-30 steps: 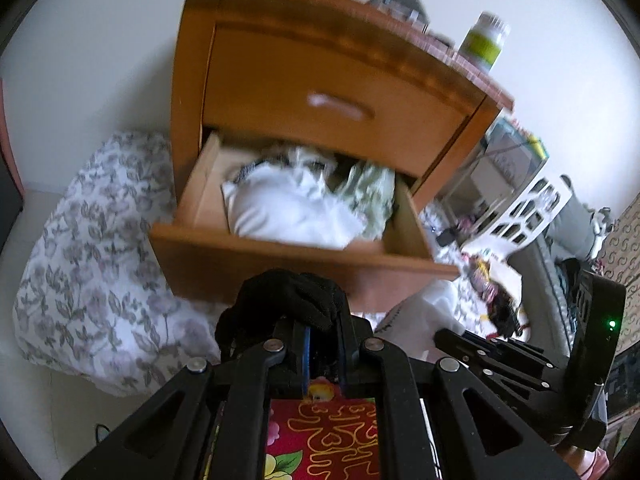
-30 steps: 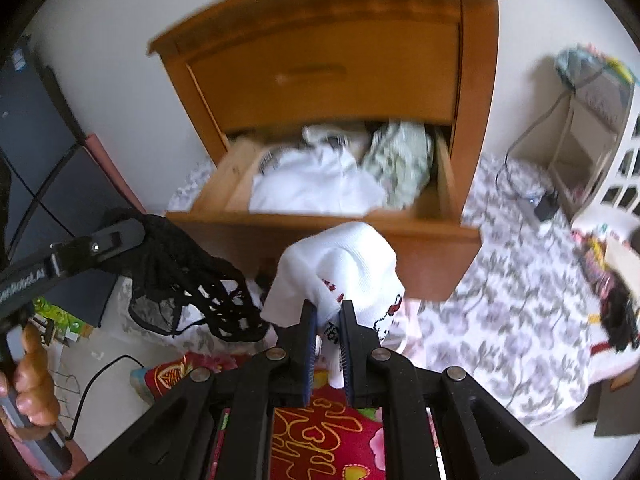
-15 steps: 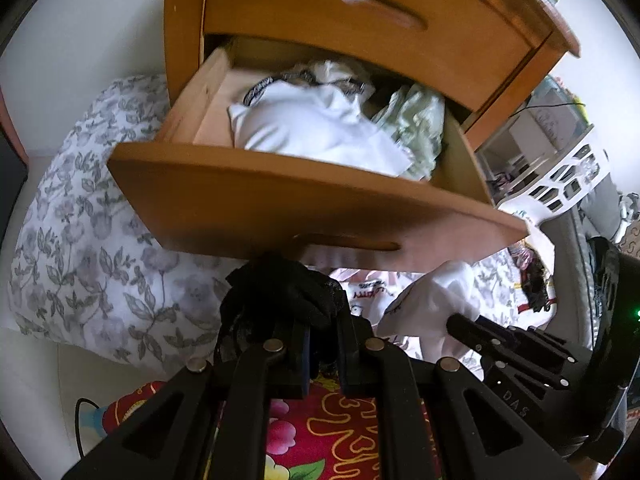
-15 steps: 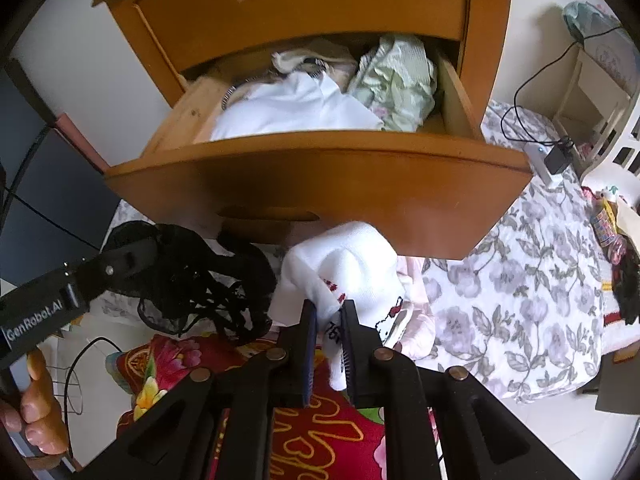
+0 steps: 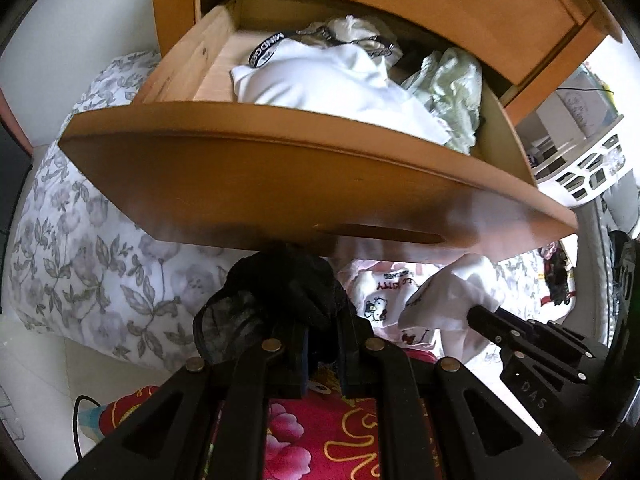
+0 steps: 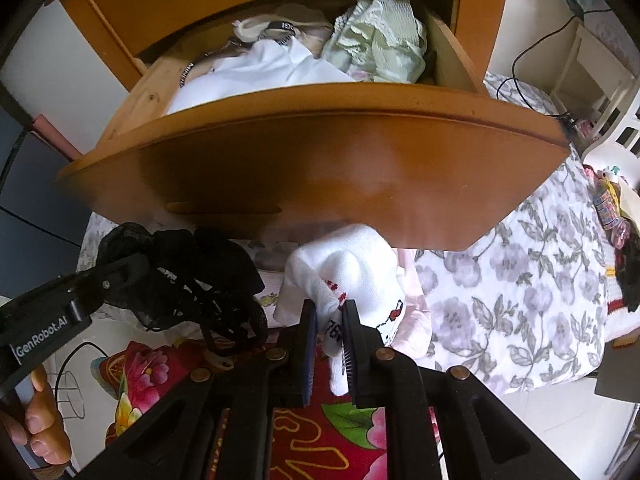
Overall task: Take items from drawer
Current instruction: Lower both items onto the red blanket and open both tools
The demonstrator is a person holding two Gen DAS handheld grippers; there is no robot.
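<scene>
Left gripper [image 5: 322, 354] clamping black lace garment [image 5: 280, 292], right gripper [image 6: 329, 346] pinching white printed sock [image 6: 344, 276], both now sinking below the open wooden drawer [image 6: 320, 160]

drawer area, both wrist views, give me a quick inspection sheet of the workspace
surface: floral bedding and red flowered cloth below the drawer
job's things: open drawer holds white garment and pale green lace item
clutter: white basket
grippers: left gripper shut on black mesh garment; right gripper shut on white sock
cables: black cable at right
surroundings: white wall
</scene>
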